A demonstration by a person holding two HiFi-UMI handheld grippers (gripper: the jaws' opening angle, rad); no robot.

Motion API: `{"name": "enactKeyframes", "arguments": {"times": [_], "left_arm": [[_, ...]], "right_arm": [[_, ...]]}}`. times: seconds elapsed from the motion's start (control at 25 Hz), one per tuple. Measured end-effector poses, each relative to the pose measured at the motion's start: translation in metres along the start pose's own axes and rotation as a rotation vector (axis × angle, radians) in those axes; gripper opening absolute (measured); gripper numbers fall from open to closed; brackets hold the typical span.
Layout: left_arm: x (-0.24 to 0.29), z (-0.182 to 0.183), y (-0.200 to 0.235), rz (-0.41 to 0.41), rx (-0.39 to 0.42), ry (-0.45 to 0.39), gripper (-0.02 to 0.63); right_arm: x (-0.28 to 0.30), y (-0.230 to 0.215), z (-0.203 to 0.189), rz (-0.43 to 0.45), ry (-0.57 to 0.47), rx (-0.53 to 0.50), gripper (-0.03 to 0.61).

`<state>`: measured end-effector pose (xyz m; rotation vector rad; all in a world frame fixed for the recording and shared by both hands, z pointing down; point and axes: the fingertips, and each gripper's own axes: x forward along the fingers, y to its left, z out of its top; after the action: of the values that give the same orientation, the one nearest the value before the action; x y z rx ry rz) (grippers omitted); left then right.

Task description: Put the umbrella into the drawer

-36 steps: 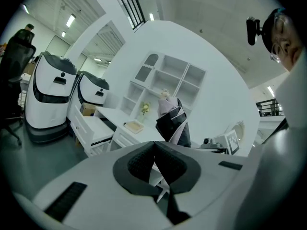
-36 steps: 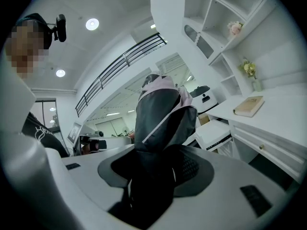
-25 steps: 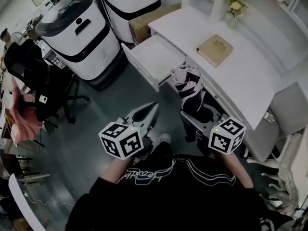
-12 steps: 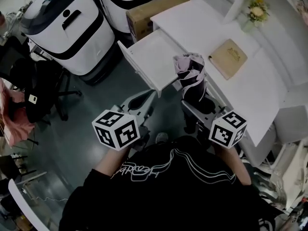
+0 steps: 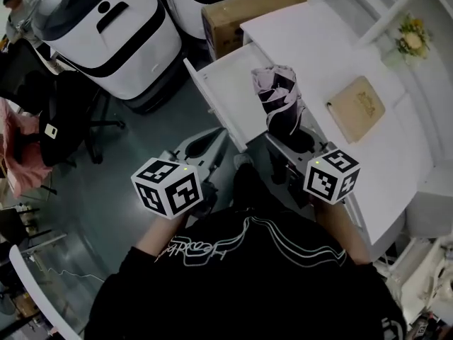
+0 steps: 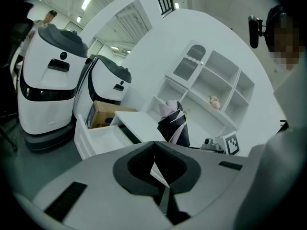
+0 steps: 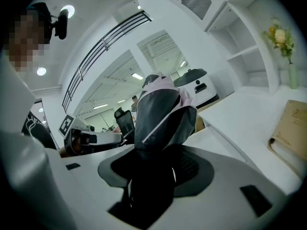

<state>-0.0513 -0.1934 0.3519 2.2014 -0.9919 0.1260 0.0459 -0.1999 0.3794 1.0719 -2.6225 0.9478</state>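
Observation:
A folded black-and-pink umbrella (image 5: 279, 105) stands upright in my right gripper (image 5: 296, 146), which is shut on its lower end. It hangs over the right edge of the open white drawer (image 5: 225, 94), beside the white desk (image 5: 311, 44). In the right gripper view the umbrella (image 7: 162, 116) rises from between the jaws of the right gripper (image 7: 152, 172) and hides them. My left gripper (image 5: 221, 137) is to the left, just in front of the drawer, shut on nothing. Seen from the left gripper (image 6: 154, 148), the umbrella (image 6: 173, 126) is right of the drawer (image 6: 101, 135).
On the desk lie a tan book (image 5: 361, 108) and a vase of flowers (image 5: 410, 37). A cardboard box (image 5: 248, 9) stands behind the drawer, two large white machines (image 5: 106, 30) stand left of it, and a black office chair (image 5: 60, 122) is at far left.
The right gripper has carried the umbrella forward and left, from in front of the desk to over the drawer's edge. The left gripper stayed shut and low.

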Motion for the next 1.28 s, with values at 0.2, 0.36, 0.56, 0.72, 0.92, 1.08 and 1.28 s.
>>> {"name": "enactKeyframes", "arguments": {"times": [0.2,0.36,0.56,0.72,0.92,1.08,1.28], "left_arm": [[0.033,0.026,0.034,0.044,-0.034,-0.001,0.02],[0.057,0.041,0.064,0.083,-0.069,-0.005,0.02],[0.082,0.05,0.102,0.121,-0.118,0.001,0.02],[0.092,0.053,0.13,0.153,-0.158,0.006,0.02],[0.101,0.051,0.16,0.189,-0.19,0.016,0.02],[0.101,0.048,0.18,0.22,-0.208,0.028,0.02],[0.096,0.048,0.2,0.246,-0.222,0.019,0.02]], "right_arm": [[0.049,-0.04,0.018,0.017,0.062,-0.004,0.221],[0.091,-0.074,0.021,0.024,0.136,-0.011,0.221],[0.146,-0.117,0.013,0.006,0.225,-0.015,0.221],[0.184,-0.143,-0.002,-0.01,0.295,-0.003,0.221],[0.226,-0.179,-0.03,-0.049,0.378,0.007,0.221],[0.254,-0.207,-0.056,-0.091,0.449,-0.022,0.221],[0.276,-0.239,-0.094,-0.136,0.534,-0.034,0.221]]}}
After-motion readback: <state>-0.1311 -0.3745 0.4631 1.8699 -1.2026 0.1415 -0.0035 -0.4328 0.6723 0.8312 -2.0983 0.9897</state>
